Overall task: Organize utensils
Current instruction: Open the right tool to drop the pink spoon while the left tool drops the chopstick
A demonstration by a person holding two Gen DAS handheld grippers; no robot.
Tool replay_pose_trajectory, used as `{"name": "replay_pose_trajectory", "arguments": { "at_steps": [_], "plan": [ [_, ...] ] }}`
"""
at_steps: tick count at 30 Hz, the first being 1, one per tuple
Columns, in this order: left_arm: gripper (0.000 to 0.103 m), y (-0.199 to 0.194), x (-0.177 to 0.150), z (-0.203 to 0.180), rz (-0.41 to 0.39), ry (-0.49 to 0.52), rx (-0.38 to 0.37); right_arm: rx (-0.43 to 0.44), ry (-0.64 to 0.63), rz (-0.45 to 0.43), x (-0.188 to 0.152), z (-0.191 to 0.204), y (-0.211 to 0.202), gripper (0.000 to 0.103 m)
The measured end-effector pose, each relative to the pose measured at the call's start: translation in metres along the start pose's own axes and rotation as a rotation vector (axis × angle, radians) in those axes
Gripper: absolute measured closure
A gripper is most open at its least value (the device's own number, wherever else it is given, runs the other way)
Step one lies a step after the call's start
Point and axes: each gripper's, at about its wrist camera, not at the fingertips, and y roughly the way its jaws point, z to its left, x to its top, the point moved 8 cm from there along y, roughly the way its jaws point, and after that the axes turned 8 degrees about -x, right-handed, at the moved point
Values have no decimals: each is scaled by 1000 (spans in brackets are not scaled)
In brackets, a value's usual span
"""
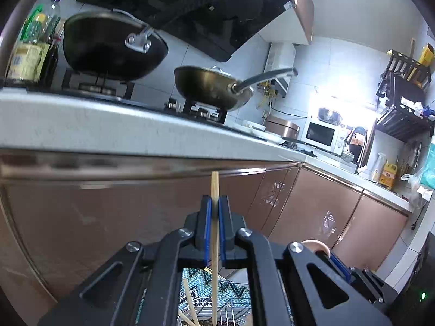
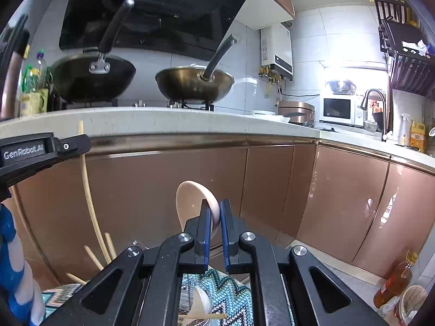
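Observation:
My left gripper point(image 1: 214, 209) is shut on a pale wooden chopstick point(image 1: 214, 184), which stands upright between the blue pads. Below it, more chopsticks point(image 1: 190, 304) stick up from a wire basket point(image 1: 236, 298) on a teal zigzag cloth point(image 1: 195, 279). My right gripper point(image 2: 215, 213) is shut on the rim of a pale wooden spoon point(image 2: 190, 198), bowl up. The right wrist view also shows the left gripper point(image 2: 81, 142) at the left with its chopstick point(image 2: 88, 190), loose chopsticks point(image 2: 93, 256) underneath, and another spoon point(image 2: 201, 301) low down.
Both grippers face brown cabinet doors point(image 2: 272, 184) under a speckled worktop point(image 2: 163, 122). Two woks point(image 2: 92, 78) point(image 2: 194, 82) sit on the hob. A microwave point(image 2: 339, 108) and a tap point(image 2: 376, 100) stand far right. An oil bottle point(image 2: 394, 282) stands on the floor. A blue-and-white glove point(image 2: 11, 258) shows at left.

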Motion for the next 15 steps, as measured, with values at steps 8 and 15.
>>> {"name": "replay_pose_trajectory", "arguments": {
  "at_steps": [8,15],
  "plan": [
    [95,12,-45,2,34,52,2,14,-39,15,-36,14,3,86],
    [79,-26,-30,4,31,64,10,11,-7,-28,-11,0,-37,72]
  ]
}}
